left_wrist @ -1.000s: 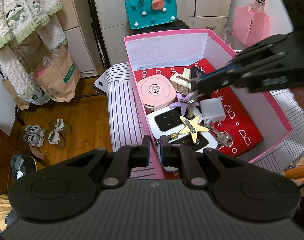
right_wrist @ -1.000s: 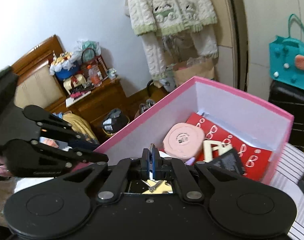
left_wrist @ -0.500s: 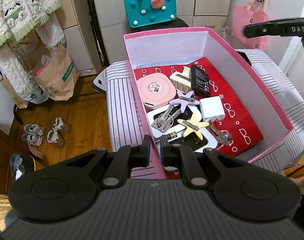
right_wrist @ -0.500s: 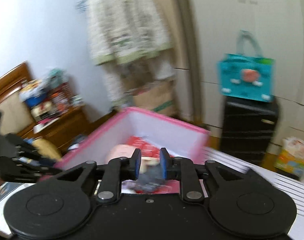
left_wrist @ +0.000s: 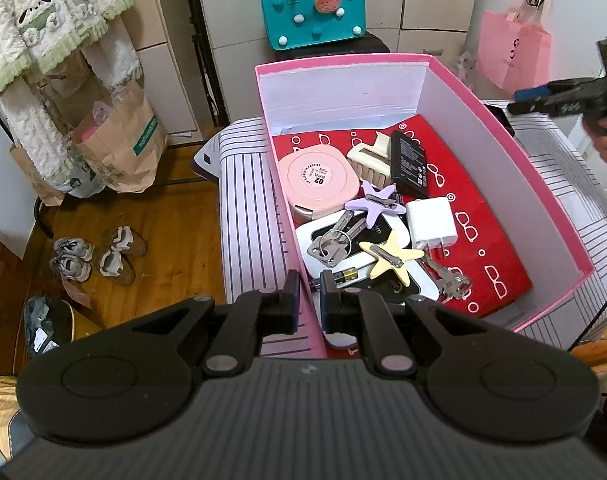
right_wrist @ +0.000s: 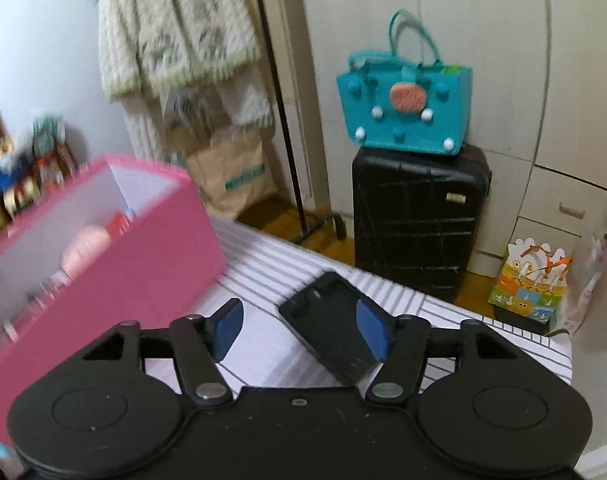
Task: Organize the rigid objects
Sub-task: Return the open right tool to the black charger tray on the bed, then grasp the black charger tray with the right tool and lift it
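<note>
A pink box [left_wrist: 543,200] stands on a striped surface. In it lie a pink round case [left_wrist: 321,180], a cream hair claw [left_wrist: 369,160], a black battery [left_wrist: 409,164], a white charger [left_wrist: 431,224], purple [left_wrist: 377,202] and yellow [left_wrist: 391,256] star clips and keys [left_wrist: 331,242]. My left gripper [left_wrist: 308,300] is nearly shut on the box's near left wall. My right gripper [right_wrist: 299,326] is open above the striped surface, right of the box [right_wrist: 123,256], with a black phone case [right_wrist: 335,328] lying below its right finger.
A black suitcase [right_wrist: 415,220] with a teal bag [right_wrist: 407,112] on top stands behind the striped surface [right_wrist: 263,264]. Paper bags [left_wrist: 115,140] and shoes [left_wrist: 99,254] are on the wooden floor at left. A pink bag [left_wrist: 511,52] hangs at right.
My right gripper let go of the black battery in the box, drew back out to the right and opened wide over the phone case. The left gripper has not moved.
</note>
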{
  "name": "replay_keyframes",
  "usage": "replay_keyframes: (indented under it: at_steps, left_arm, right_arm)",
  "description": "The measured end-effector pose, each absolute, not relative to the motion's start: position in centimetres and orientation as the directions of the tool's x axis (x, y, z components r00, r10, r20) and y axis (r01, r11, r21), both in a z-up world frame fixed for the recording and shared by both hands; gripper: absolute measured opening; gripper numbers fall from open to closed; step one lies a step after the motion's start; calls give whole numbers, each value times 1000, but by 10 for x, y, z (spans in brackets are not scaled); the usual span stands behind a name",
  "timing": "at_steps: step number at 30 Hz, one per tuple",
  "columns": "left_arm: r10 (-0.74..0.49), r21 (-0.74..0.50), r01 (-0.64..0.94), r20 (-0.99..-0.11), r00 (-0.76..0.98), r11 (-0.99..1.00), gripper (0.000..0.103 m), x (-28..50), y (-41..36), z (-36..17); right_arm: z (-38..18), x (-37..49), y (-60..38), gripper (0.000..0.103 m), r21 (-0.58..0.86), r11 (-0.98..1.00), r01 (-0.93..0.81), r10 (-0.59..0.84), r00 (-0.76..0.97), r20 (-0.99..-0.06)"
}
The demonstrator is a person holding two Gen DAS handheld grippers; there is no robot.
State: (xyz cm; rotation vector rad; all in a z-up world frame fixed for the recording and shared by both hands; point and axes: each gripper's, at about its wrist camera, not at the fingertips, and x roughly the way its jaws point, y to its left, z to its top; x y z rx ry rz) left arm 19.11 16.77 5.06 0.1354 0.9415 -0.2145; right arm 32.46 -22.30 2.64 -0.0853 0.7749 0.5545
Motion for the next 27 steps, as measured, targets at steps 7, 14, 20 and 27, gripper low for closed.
replay_keyframes:
  at_steps: [7,14,20,27]
  left_arm:
    - [-115,23,235,-823,557,972,9,194,166,52]
    - [-106,25,225,-828,550,974,9,197,164,51]
    - [-107,23,224,-828,550,974,9,197,163,52]
    - [-111,23,230,-828,550,973,9,197,164,52]
  right_arm:
    - [-10,345,-199,85,-127,794,-595,342,609,-715]
    - [-14,363,-190,90,-138,758,-638,351,577,-738]
    - [-16,362,-200,80,-31,806,-590,367,541,-757]
    - [-10,348,-208,67,78,941,-329,248,517,-819]
